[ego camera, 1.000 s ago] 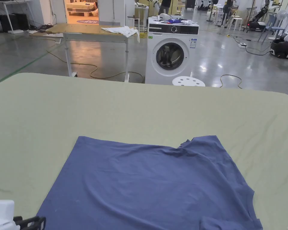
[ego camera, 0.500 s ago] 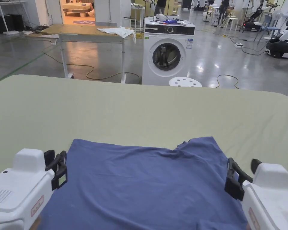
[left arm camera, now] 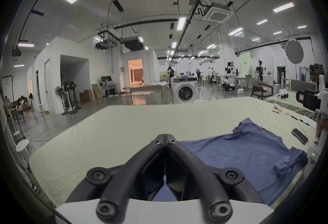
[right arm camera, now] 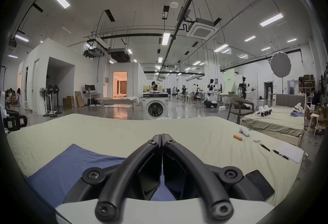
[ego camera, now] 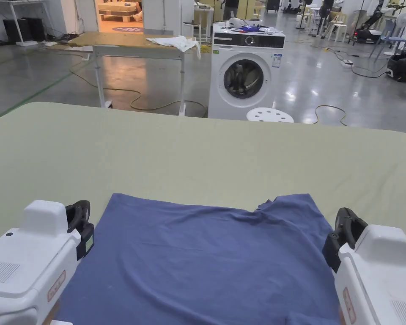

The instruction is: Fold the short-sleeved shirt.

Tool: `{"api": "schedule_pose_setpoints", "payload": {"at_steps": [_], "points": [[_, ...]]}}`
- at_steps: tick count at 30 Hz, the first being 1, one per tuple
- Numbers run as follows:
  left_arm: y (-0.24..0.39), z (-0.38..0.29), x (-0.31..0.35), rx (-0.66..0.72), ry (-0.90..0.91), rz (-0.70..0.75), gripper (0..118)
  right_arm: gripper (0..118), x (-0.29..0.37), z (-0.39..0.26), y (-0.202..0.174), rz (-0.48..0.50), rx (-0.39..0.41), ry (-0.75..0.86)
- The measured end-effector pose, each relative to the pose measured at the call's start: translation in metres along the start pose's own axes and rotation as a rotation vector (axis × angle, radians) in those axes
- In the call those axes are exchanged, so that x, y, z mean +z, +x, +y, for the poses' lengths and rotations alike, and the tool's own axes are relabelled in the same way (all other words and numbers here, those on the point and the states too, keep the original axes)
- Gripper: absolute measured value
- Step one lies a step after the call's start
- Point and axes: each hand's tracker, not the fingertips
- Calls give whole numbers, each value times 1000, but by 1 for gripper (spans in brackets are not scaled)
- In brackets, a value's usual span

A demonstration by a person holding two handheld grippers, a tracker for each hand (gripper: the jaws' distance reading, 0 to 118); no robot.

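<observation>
**Hovering both claws at the shirt's side edges**

Holding your left gripper [ego camera: 83,220] and right gripper [ego camera: 341,232] with jaws pressed together on nothing, you flank the blue short-sleeved shirt [ego camera: 206,262], which lies flat on the near part of the pale green bed sheet [ego camera: 198,156]. Open each claw before you go down, and pinch only the shirt's edge, not the sheet under it. Lift both sides evenly so the fold stays square. A phone [right arm camera: 259,185] lies just right of the shirt; beyond the bed stands a washing machine [ego camera: 245,70].
</observation>
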Motion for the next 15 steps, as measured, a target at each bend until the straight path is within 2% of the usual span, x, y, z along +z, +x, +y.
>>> {"api": "schedule_pose_setpoints", "payload": {"at_steps": [3,9,10,11,15], "points": [[-23,-8,1,-9,-154,-19,0,0,-1,-8,2,14,10,-45],[-69,-48,21,78,-451,-69,0,0,0,-32,4,37,26,-158],[-75,-55,24,96,-498,-70,3,0,0,-36,4,40,26,-173],[-79,-62,26,118,-519,-64,9,0,0,-39,4,42,25,-189],[-91,-92,21,208,-636,-37,52,0,3,-50,5,50,30,-242]]}}
